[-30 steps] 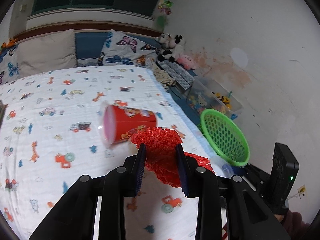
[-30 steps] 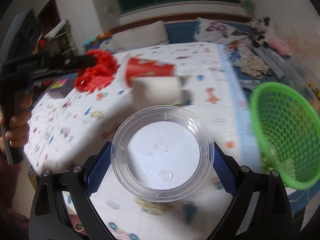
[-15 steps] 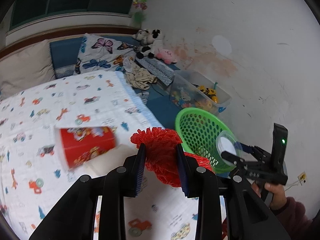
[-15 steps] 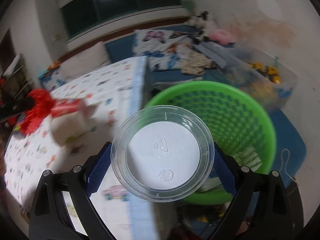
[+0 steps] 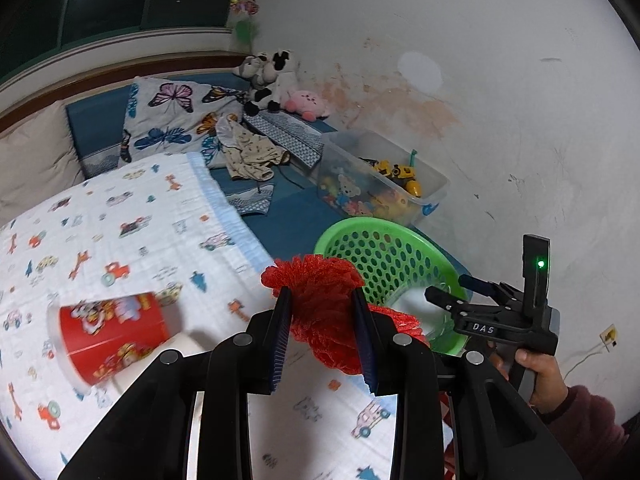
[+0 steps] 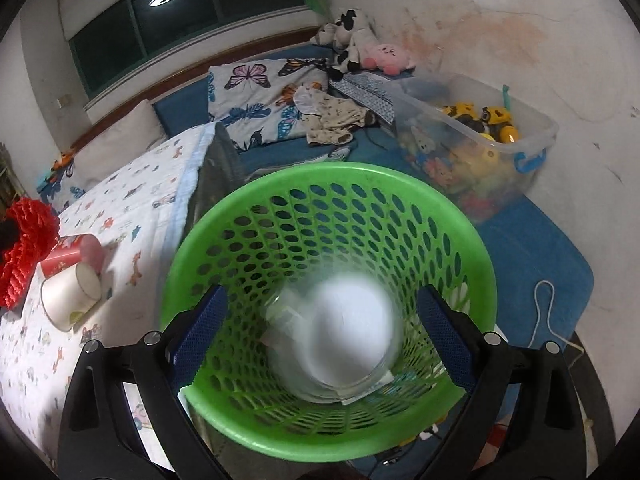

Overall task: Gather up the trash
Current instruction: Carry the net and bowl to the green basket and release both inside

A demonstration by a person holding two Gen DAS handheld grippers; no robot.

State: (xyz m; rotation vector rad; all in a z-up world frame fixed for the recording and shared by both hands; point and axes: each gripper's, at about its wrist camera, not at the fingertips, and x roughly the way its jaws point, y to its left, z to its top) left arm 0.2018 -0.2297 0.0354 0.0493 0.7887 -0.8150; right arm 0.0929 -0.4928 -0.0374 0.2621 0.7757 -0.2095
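Observation:
My left gripper (image 5: 323, 332) is shut on a red foam net (image 5: 320, 280) and holds it above the bed's right edge. My right gripper (image 6: 320, 320) is open right above the green basket (image 6: 452, 216). A clear plastic cup (image 6: 340, 336), blurred, is inside the basket below the open jaws. The basket (image 5: 384, 252) also shows in the left wrist view with the right gripper (image 5: 448, 300) over it. A red paper cup (image 5: 112, 336) and a white paper cup (image 6: 72, 296) lie on the bed.
The bed has a cartoon-print sheet (image 5: 120, 220). A clear toy bin (image 6: 480, 136) stands by the stained wall behind the basket. Pillows, clothes and plush toys (image 5: 272, 76) lie at the bed's head. A white cable (image 6: 548, 308) lies on the blue mat.
My right gripper swung from the bed to over the basket, opened and let go of the clear cup, which is now in the basket. My left gripper moved right with the red net.

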